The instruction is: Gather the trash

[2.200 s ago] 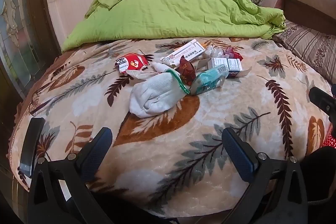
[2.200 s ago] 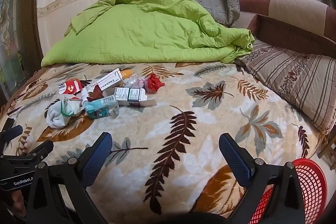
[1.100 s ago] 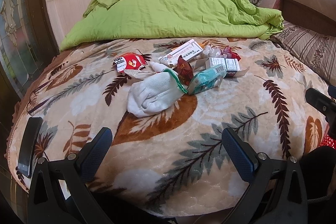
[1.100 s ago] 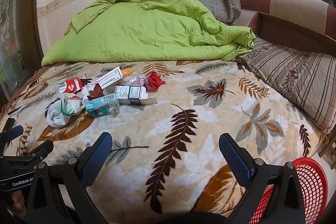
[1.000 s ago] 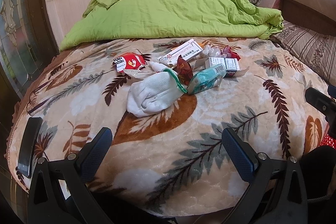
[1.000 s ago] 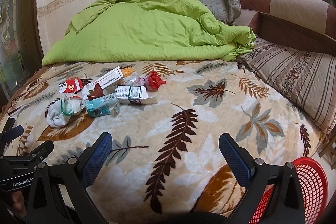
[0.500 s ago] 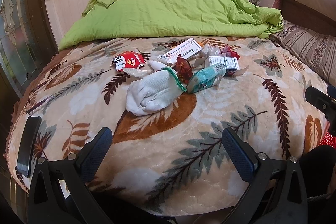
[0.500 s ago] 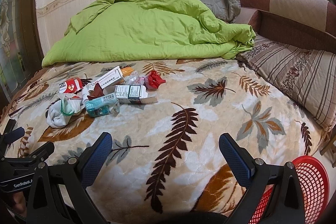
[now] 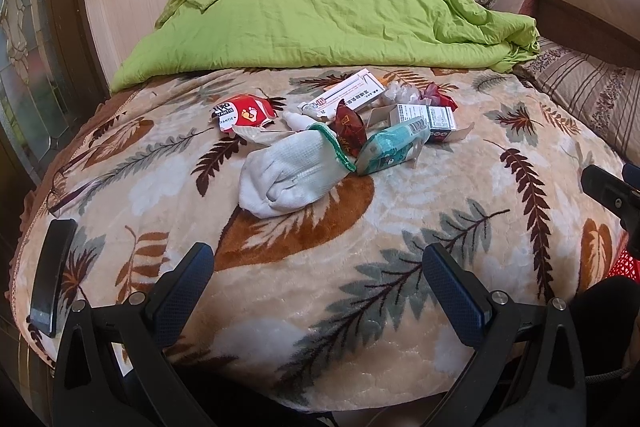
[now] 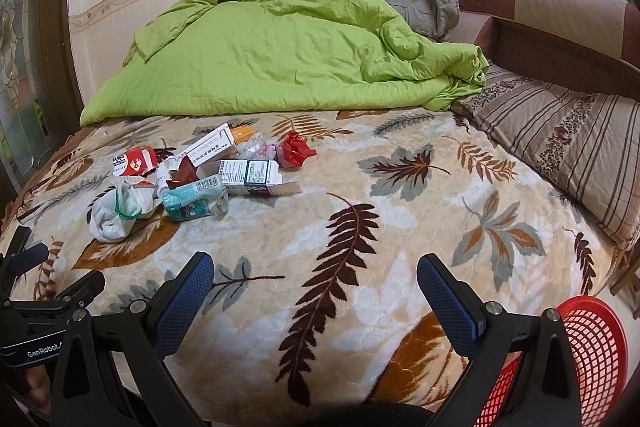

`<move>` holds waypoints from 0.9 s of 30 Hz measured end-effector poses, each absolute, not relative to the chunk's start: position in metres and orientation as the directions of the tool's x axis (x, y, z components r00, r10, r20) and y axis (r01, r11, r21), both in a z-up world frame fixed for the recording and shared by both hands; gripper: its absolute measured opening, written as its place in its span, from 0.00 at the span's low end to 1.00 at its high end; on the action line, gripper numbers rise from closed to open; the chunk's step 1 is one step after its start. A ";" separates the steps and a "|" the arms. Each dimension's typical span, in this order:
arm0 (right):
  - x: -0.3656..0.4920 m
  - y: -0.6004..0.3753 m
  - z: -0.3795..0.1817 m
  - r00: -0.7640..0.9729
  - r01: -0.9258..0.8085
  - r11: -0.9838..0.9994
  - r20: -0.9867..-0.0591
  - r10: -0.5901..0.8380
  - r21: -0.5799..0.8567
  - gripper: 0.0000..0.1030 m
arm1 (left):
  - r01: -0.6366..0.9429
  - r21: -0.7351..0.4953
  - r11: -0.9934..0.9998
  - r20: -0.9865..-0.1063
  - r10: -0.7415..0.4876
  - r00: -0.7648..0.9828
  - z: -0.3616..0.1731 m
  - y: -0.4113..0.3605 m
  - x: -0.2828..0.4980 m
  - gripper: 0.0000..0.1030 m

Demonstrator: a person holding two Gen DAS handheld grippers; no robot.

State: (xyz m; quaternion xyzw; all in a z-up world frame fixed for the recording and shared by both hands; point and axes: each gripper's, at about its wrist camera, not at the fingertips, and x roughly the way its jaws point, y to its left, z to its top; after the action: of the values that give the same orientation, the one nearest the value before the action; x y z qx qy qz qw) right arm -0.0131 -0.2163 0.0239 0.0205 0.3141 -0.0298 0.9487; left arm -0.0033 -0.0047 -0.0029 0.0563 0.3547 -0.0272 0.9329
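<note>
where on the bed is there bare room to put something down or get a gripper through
The widest bare patch is the leaf blanket between the open white box and the striped cushion. Another runs along the near edge, in front of the white sock. The trash from the red packet across to the red wrapper is packed tight.

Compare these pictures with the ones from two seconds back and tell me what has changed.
Almost nothing. The left gripper and right gripper only drifted slightly; both stay open and empty, short of the trash. The white sock, teal packet, red pouch and boxes lie where they were on the leaf blanket. The red basket has not moved.
</note>
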 end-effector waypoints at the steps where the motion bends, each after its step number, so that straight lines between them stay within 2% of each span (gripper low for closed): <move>1: -0.013 -0.216 0.024 0.801 0.068 0.997 -0.598 -0.043 0.020 1.00 | 0.092 0.085 0.992 -0.665 -0.013 0.746 -0.003 -0.004 -0.002 1.00; 20: -0.012 -0.217 0.022 0.795 0.065 0.997 -0.605 -0.035 0.028 1.00 | 0.093 0.072 0.993 -0.672 -0.020 0.740 -0.012 -0.001 -0.003 1.00; 24: -0.009 -0.218 0.019 0.782 0.059 0.997 -0.622 -0.017 0.047 1.00 | 0.016 0.004 1.000 -0.678 -0.009 0.735 -0.008 0.030 0.010 1.00; 27: -0.005 -0.218 0.018 0.771 0.054 0.996 -0.636 -0.001 0.064 1.00 | -0.046 -0.095 0.994 -0.705 -0.034 0.708 -0.009 0.060 0.020 1.00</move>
State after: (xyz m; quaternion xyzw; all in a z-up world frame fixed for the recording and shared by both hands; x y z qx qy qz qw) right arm -0.0053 -0.2183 0.0179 0.0395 0.3378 -0.0147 0.9403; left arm 0.0203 0.0605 -0.0090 -0.0528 0.3821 0.0033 0.9226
